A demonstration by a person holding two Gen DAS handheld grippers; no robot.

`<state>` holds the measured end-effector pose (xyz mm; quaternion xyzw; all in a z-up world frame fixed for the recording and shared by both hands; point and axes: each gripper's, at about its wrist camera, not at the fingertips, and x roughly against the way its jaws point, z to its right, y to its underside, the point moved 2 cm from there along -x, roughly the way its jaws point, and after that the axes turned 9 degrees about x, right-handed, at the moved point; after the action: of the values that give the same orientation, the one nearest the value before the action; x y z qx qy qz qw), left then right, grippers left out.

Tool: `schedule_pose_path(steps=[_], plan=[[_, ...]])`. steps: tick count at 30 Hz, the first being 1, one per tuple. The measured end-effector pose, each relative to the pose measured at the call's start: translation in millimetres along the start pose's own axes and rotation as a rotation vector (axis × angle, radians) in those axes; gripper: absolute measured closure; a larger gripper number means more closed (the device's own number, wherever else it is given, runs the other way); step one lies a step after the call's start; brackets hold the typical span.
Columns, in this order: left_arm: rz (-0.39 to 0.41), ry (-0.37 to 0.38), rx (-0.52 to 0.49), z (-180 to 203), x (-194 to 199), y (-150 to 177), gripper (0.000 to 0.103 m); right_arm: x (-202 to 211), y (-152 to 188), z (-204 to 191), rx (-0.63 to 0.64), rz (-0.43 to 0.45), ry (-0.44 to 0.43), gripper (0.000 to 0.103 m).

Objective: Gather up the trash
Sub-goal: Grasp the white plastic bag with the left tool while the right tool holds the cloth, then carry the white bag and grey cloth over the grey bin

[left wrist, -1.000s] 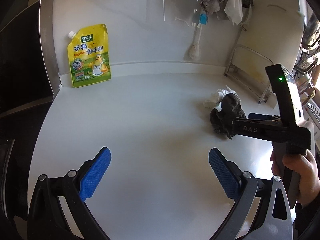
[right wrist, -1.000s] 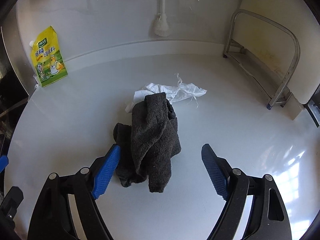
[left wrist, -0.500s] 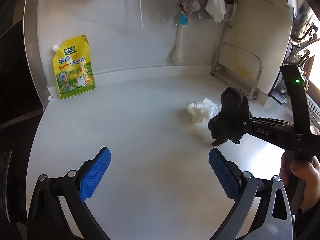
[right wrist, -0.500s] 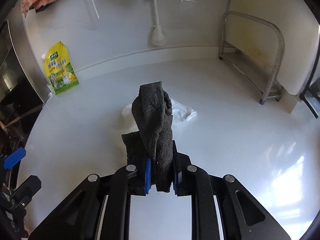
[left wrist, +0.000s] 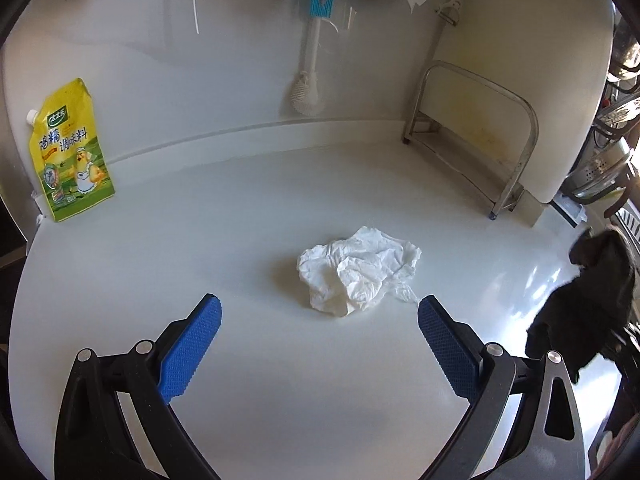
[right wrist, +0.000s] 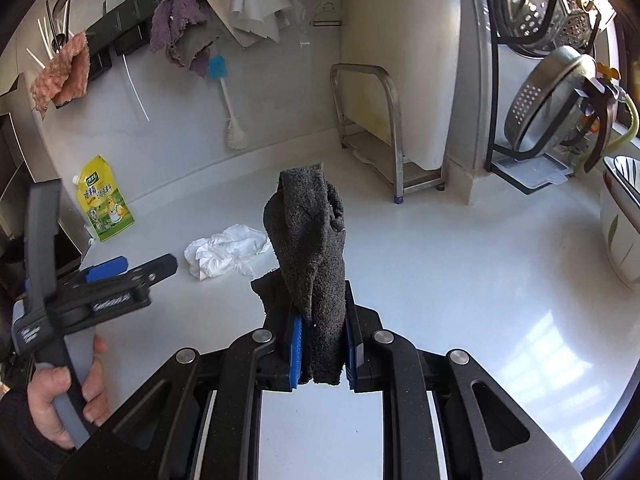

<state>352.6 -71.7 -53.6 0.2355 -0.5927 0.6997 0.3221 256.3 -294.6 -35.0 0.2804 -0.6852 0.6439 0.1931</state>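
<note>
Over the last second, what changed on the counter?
The right gripper closed its jaws on the dark cloth and lifted it off the tissue, carrying it rightward. The left gripper swung to face the uncovered tissue, jaws open, holding nothing. The tissue, the yellow pouch and the hanging brush stayed where they were.

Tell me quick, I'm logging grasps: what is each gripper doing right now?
Left gripper: open, holding nothing, fingers either side of the crumpled white tissue.
Right gripper: closed on the dark grey cloth, lifted off the counter.
</note>
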Motion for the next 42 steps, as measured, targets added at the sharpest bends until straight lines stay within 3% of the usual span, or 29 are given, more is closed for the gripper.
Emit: schedule_pose_path(steps=[14,16,18,22,24,27,30,35,42], plan=[[-0.132,-0.076,0.031,25,-74,-21,0.008,11,8,5,-0.046,0.027,-0.09,0.087],[-0.143,-0.089,0.017,28,-81,-20,0.017,12,9,4,-0.045,0.027,-0.091,0.087],[-0.167,-0.093,0.003,32,-89,-16,0.037,13,8,4,-0.049,0.03,-0.094,0.087],[-0.142,-0.096,-0.017,36,-86,-10,0.053,14,9,6,-0.052,0.034,-0.09,0.087],[-0.139,-0.079,-0.017,35,-82,-8,0.076,15,9,6,-0.053,0.035,-0.089,0.087],[-0.146,-0.044,-0.002,30,-72,-4,0.083,16,11,5,-0.047,0.037,-0.08,0.087],[-0.109,-0.04,-0.021,24,-48,4,0.083,20,14,1,-0.042,0.042,-0.074,0.087],[-0.018,-0.043,-0.086,10,14,26,0.083,34,26,-9,-0.042,0.046,-0.076,0.087],[0.052,-0.008,-0.104,0,105,65,0.083,85,62,-31,-0.058,0.046,-0.085,0.087]])
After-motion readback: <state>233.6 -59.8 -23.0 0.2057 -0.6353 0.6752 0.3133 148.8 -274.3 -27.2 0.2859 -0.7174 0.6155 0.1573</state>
